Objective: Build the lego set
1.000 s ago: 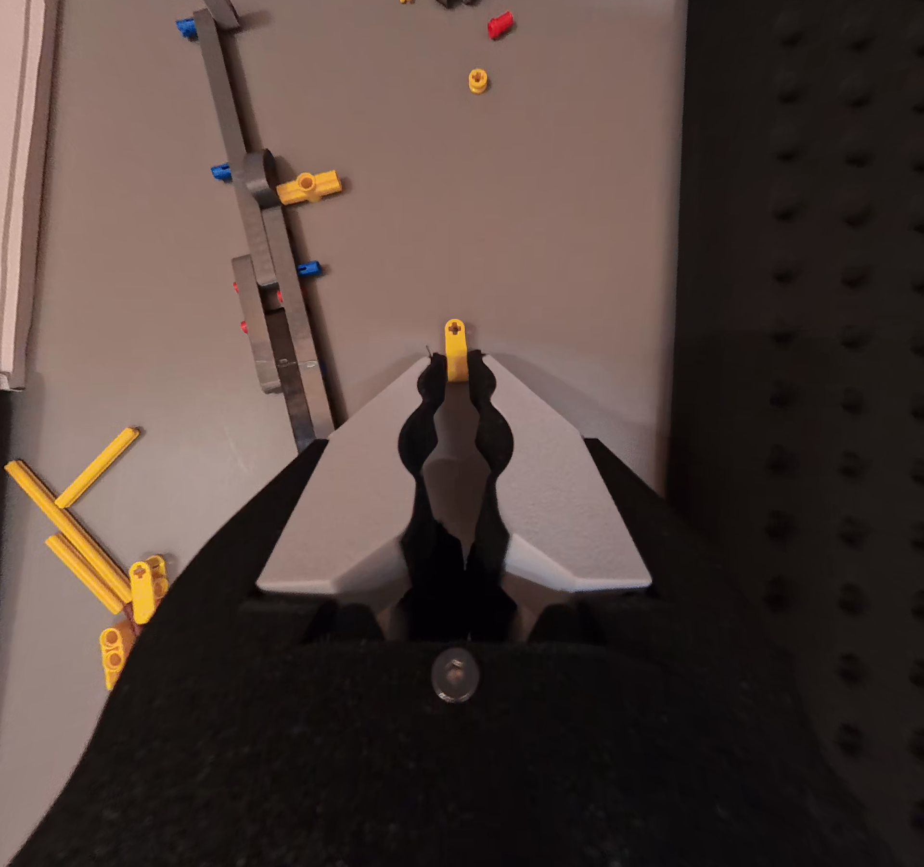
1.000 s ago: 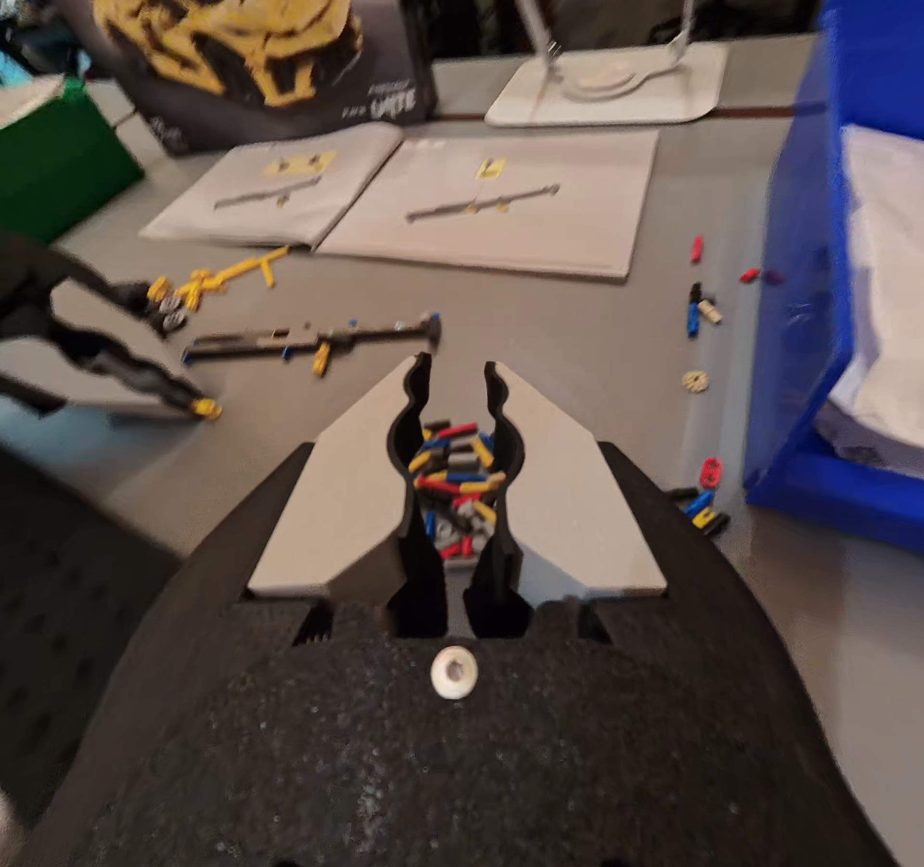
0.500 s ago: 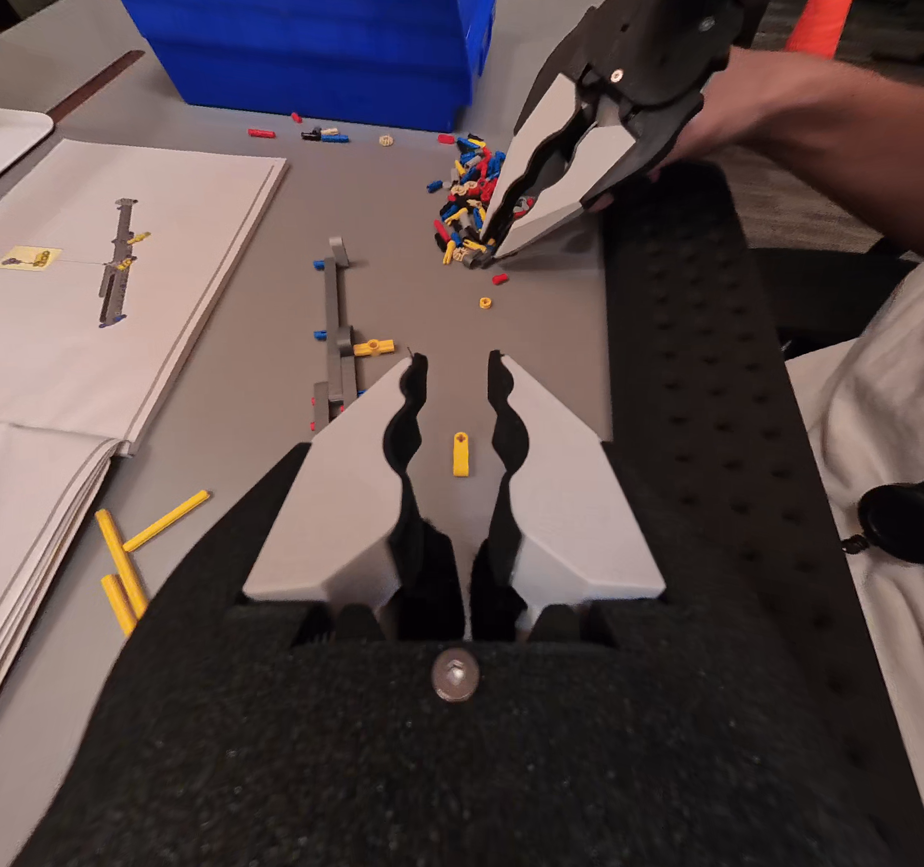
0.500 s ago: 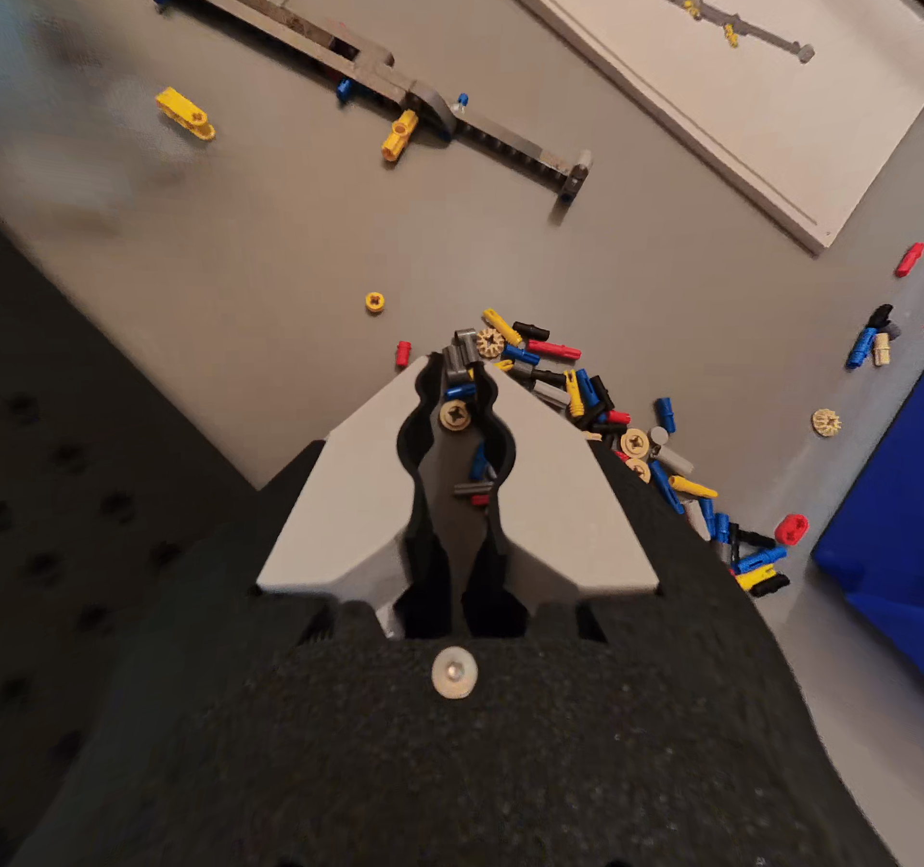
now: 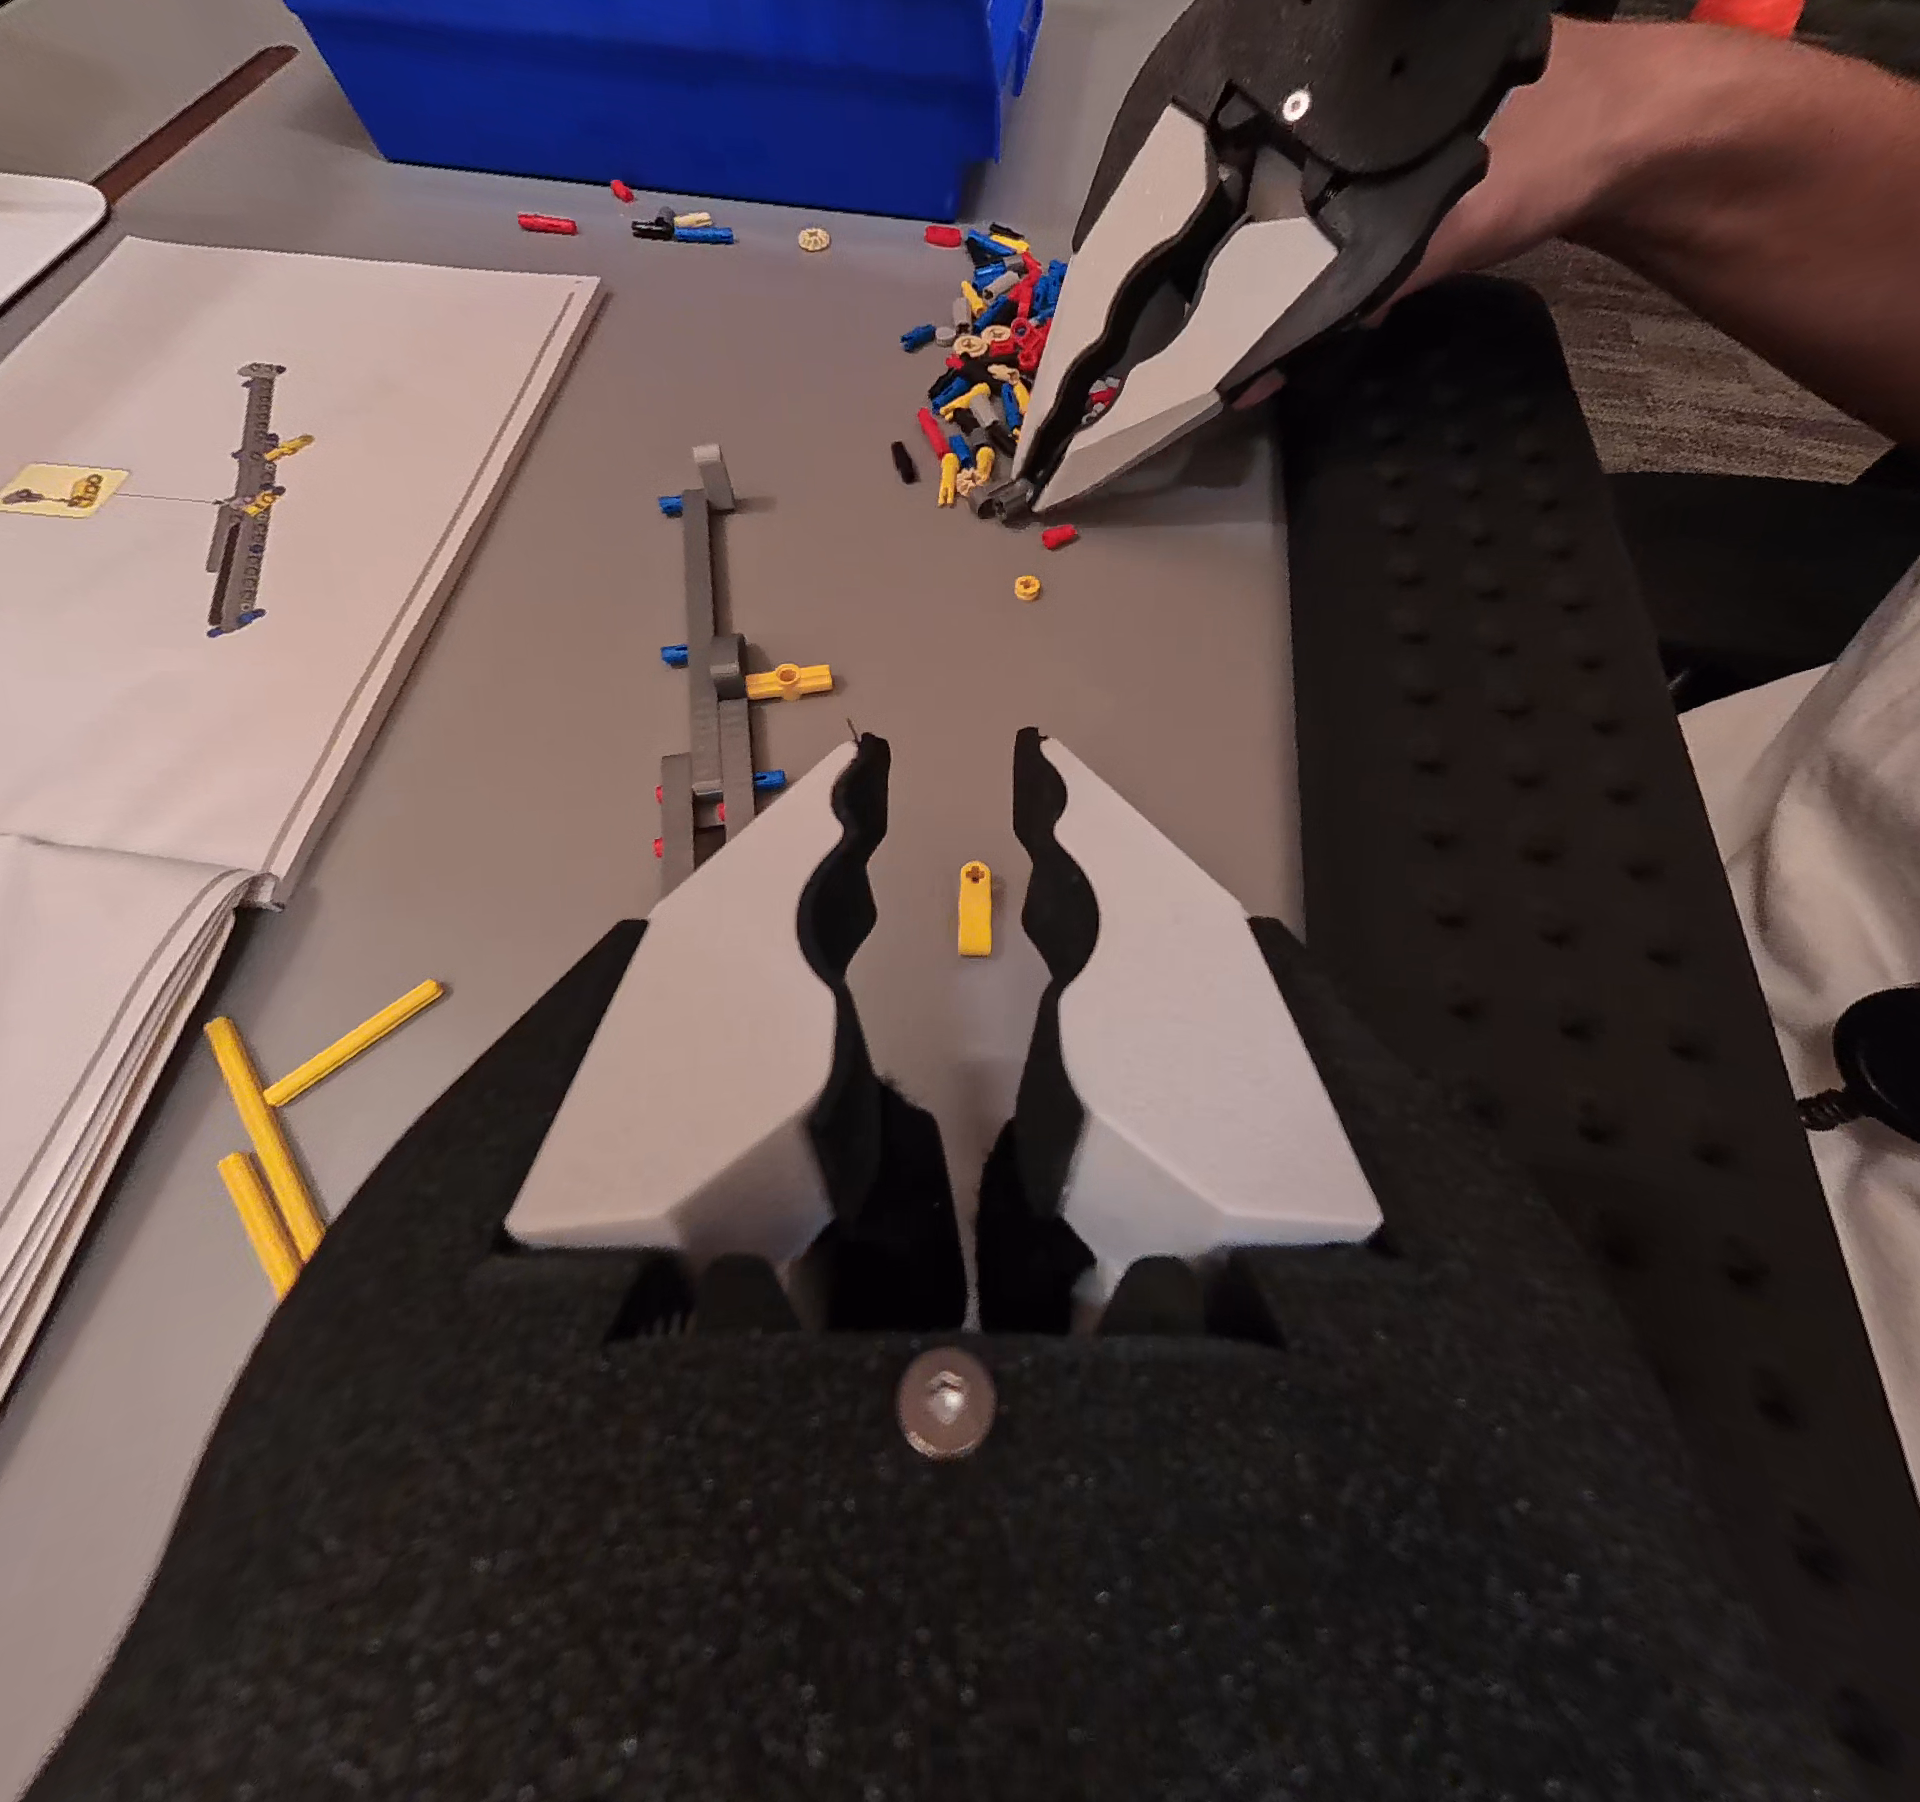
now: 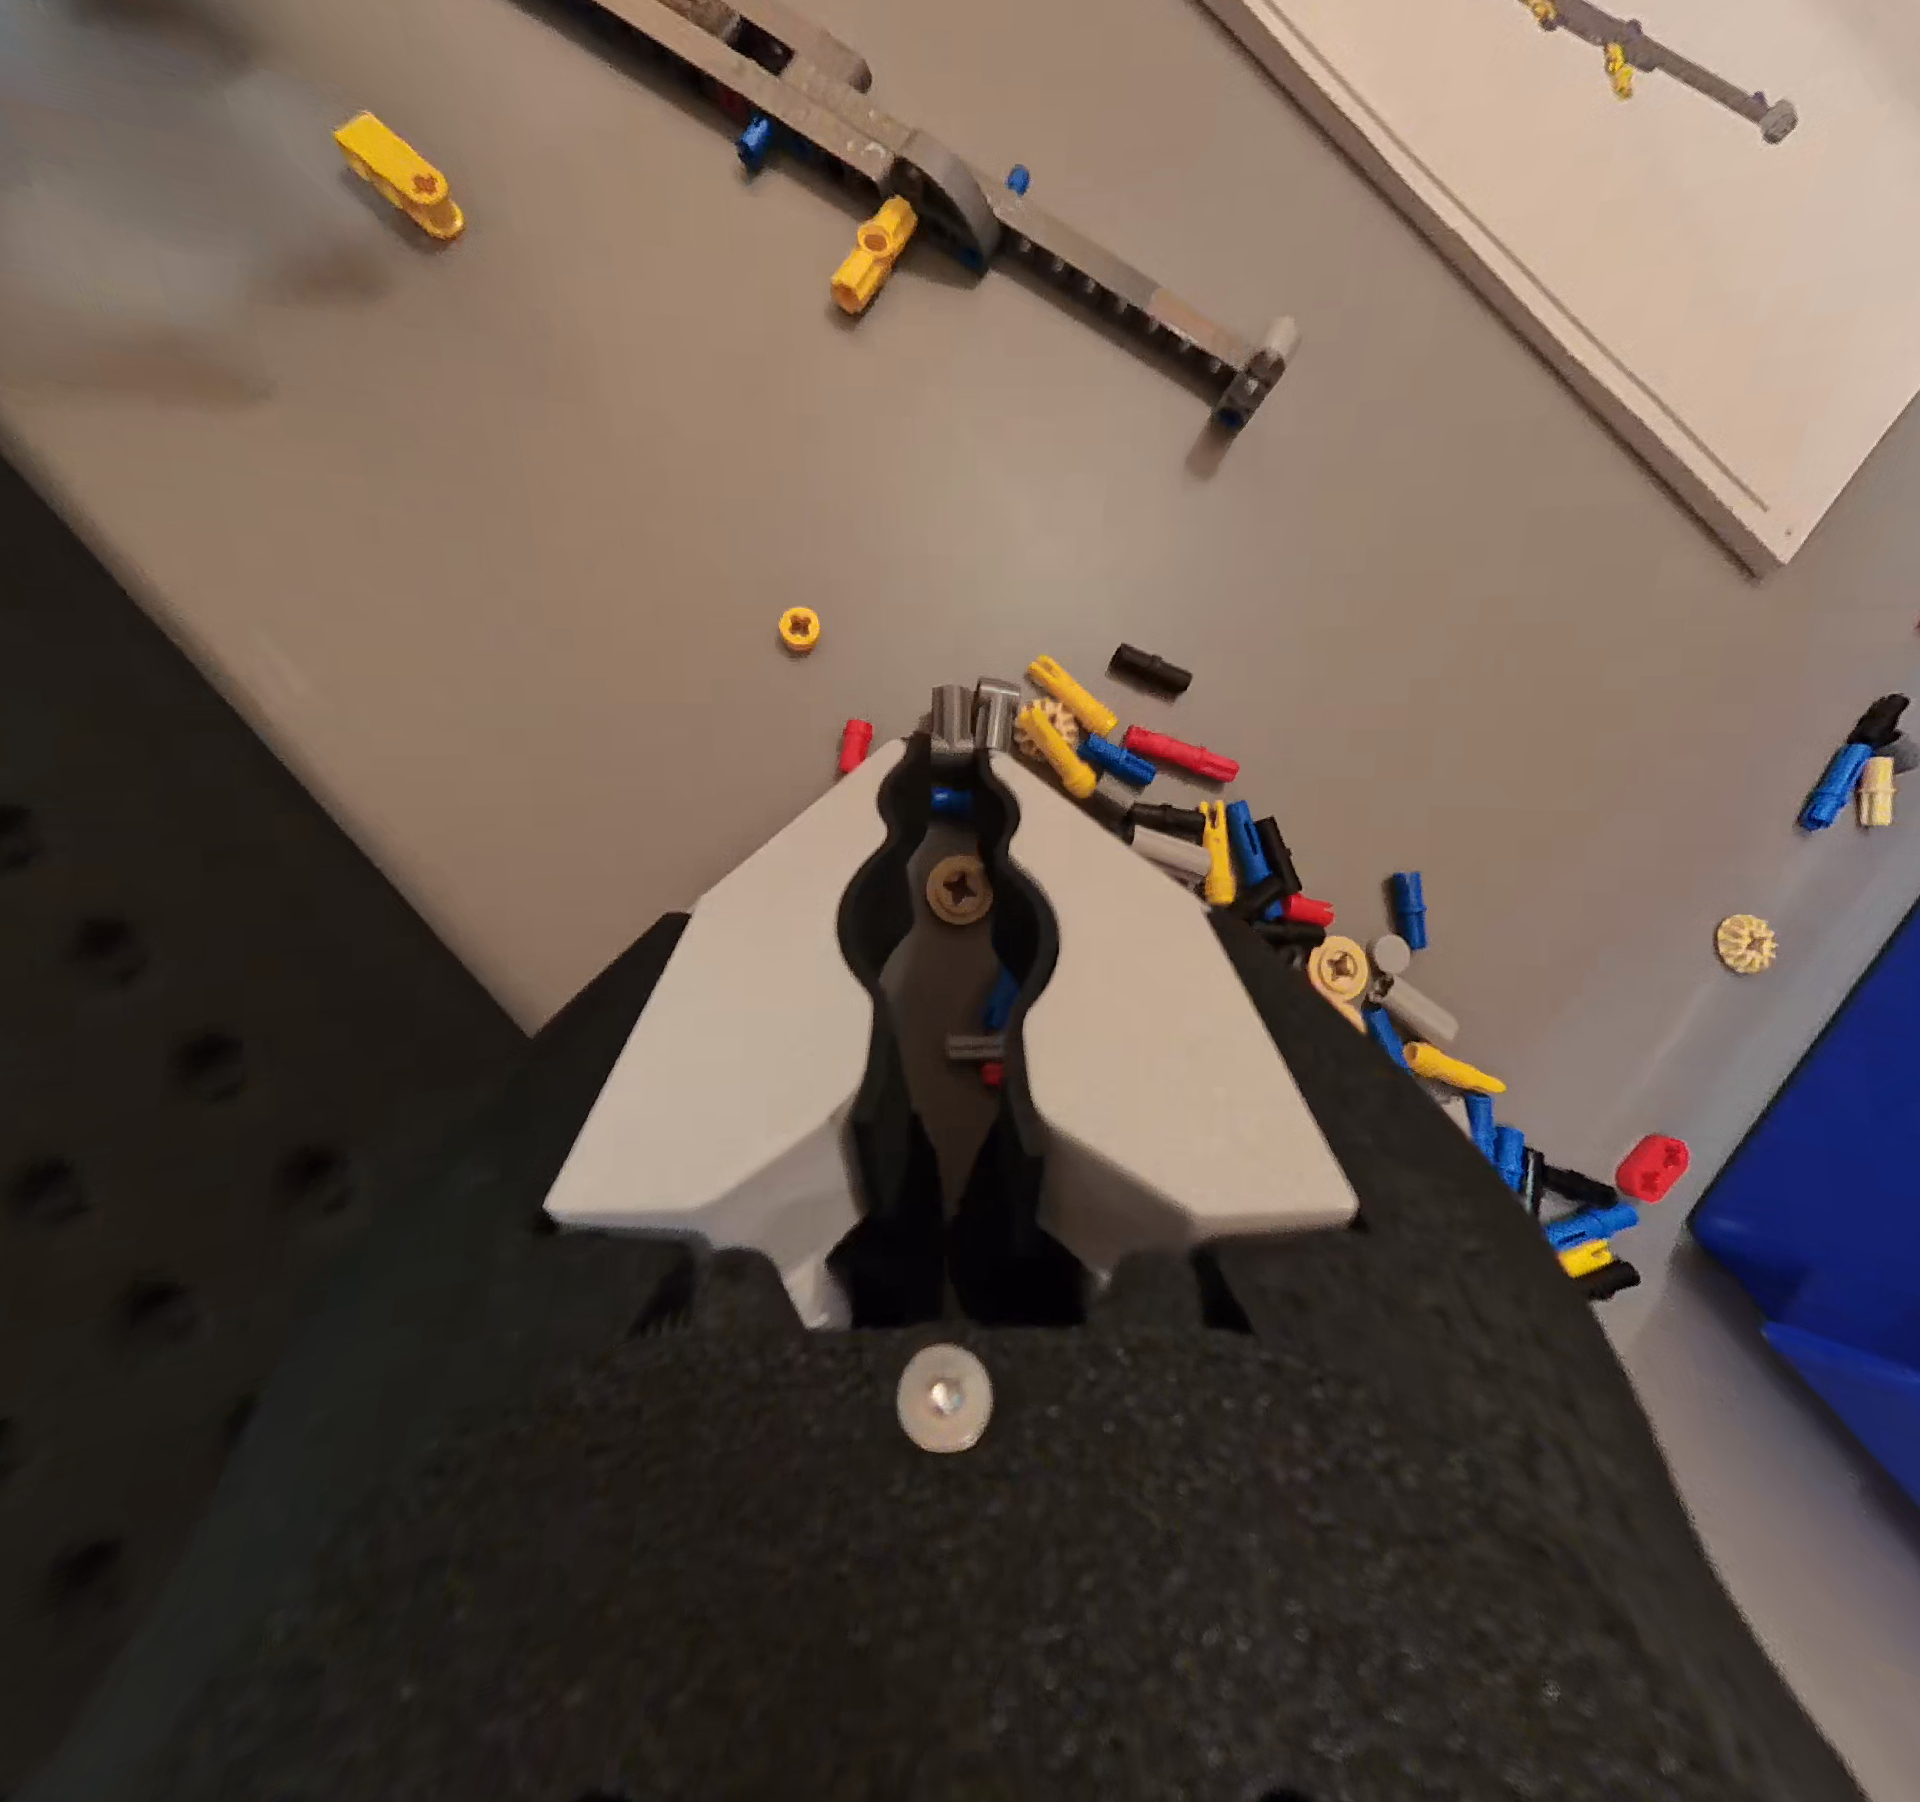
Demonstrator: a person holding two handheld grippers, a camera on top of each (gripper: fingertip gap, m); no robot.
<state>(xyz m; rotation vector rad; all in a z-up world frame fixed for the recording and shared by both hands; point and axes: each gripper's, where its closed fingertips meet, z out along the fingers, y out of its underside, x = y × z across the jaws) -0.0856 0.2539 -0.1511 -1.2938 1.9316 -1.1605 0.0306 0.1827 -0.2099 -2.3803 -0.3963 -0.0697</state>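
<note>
My left gripper [image 5: 948, 739] is open and empty above the grey table. A small yellow connector [image 5: 975, 905] lies flat on the table between its fingers, touching neither; it also shows in the right wrist view [image 6: 400, 173]. A long grey beam assembly [image 5: 707, 672] with blue pins and a yellow connector lies to the left, and shows in the right wrist view [image 6: 831, 111]. My right gripper [image 6: 956, 755] is shut on a small grey connector [image 6: 951, 713] at the near edge of the pile of small pieces [image 6: 1195, 817]. It shows in the left wrist view [image 5: 1023, 500], held by a hand.
An open instruction booklet [image 5: 260, 505] lies left. A blue bin [image 5: 644, 17] stands at the back. A black foam mat [image 5: 1507, 817] runs along the right. Yellow axles [image 5: 260, 1129] lie near left. A yellow bush [image 6: 798, 628] and a red pin [image 6: 854, 744] lie near the pile. There is about 15 cm between the tips of the two grippers.
My left gripper opened, let go of the yellow connector onto the table and drew back. My right gripper dropped to the pile and closed on the grey connector.
</note>
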